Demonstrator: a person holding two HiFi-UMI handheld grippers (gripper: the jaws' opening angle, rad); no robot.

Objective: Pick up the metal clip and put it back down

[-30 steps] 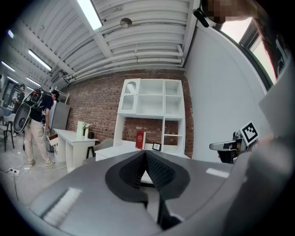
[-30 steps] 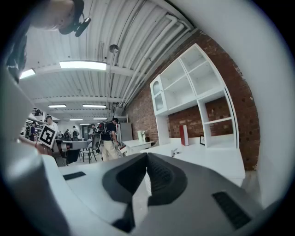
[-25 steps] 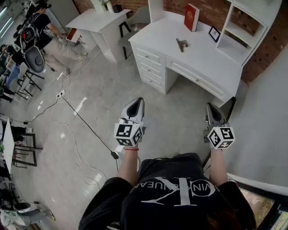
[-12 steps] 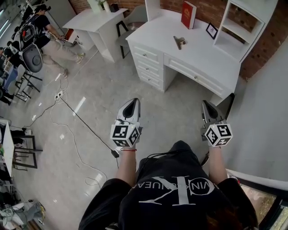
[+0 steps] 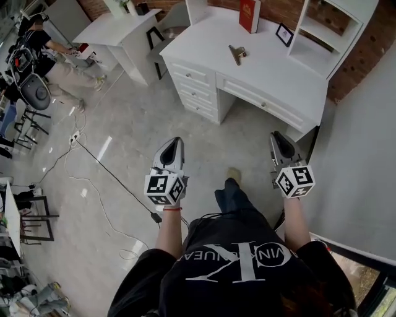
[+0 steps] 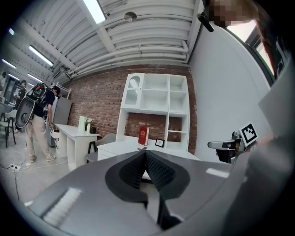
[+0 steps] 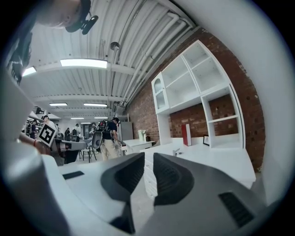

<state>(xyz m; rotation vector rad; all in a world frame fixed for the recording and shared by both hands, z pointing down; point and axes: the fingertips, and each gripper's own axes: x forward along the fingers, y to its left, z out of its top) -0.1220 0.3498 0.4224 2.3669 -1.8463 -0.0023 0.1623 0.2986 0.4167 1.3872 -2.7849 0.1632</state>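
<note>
The metal clip (image 5: 236,54) lies on the white desk (image 5: 278,74), left of its middle, far ahead of both grippers. My left gripper (image 5: 175,141) and right gripper (image 5: 276,135) hang over the floor in front of the desk, both empty and pointing toward it. In the left gripper view the jaws (image 6: 144,151) meet at their tips, with the clip (image 6: 142,148) small just beyond them. In the right gripper view the jaws (image 7: 148,156) stand nearly together with a thin slit, and the clip (image 7: 176,151) shows on the desk top.
A red book (image 5: 249,15) and a small picture frame (image 5: 284,34) stand at the desk's back, beside a white shelf unit (image 5: 337,31). A second white table (image 5: 117,28) stands to the left. A cable (image 5: 105,170) crosses the floor. People (image 5: 37,40) stand far left.
The person has stepped toward the desk with one leg forward, so the desk and clip are nearer. Both grippers keep their pose and stay empty.
</note>
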